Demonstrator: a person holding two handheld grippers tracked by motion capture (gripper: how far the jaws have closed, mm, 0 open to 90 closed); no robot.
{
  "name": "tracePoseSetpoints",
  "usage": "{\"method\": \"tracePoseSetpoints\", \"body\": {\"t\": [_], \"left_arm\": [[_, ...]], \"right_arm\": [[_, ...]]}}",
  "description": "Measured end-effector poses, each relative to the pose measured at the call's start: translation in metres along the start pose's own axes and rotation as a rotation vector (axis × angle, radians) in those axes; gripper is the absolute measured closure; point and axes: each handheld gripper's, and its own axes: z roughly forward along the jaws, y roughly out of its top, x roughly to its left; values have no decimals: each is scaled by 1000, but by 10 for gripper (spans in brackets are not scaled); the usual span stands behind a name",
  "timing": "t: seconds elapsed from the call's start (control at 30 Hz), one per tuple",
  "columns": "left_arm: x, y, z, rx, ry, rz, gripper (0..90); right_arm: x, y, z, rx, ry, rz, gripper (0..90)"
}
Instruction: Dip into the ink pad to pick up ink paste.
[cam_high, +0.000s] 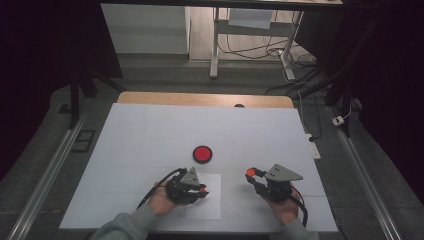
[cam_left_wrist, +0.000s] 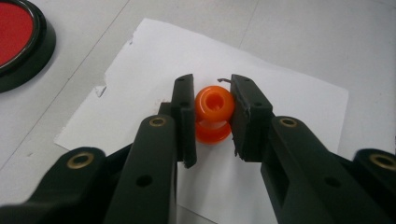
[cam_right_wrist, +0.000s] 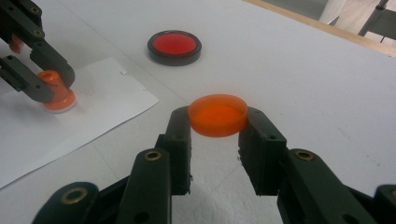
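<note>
My left gripper (cam_left_wrist: 211, 105) is shut on a small orange knob-shaped stamp (cam_left_wrist: 213, 112), holding it by its neck. The stamp (cam_right_wrist: 56, 95) stands upright with its wide base down on a white sheet of paper (cam_left_wrist: 289, 107). In the high view the left gripper (cam_high: 202, 190) is over the paper (cam_high: 212, 205) near the table's front. My right gripper (cam_right_wrist: 217, 125) is shut on a round orange cap (cam_right_wrist: 217, 114), held level a little above the table. The high view shows the right gripper (cam_high: 251, 173) to the right of the paper. The left gripper (cam_right_wrist: 49, 88) appears at far left in the right gripper view.
A round red ink pad in a black case (cam_high: 202, 154) lies on the white table cover (cam_high: 150, 135), just beyond the paper. A wooden edge (cam_high: 200, 99) runs along the table's far side. Desk legs and cables (cam_high: 280, 55) stand on the floor behind.
</note>
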Motion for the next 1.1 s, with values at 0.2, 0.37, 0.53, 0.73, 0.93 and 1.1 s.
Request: {"method": "tracePoseSetpoints", "body": {"t": [0.2,0.37,0.53,0.73,0.93,1.1], "left_arm": [[-1,0,0,3,8,7,727],[-1,0,0,2,7,2,728],[-1,0,0,2,9,3,728],[-3,0,0,3,18,6,728],[-2,0,0,6,17,4,728],[-3,0,0,3,17,6,729]], "right_arm": [[0,0,0,1,1,0,646],[0,0,0,-1,-1,1,646],[0,0,0,0,-1,0,646],[0,0,0,3,0,1,646],[0,0,0,2,0,-1,646],[0,0,0,3,-2,-1,646]]}}
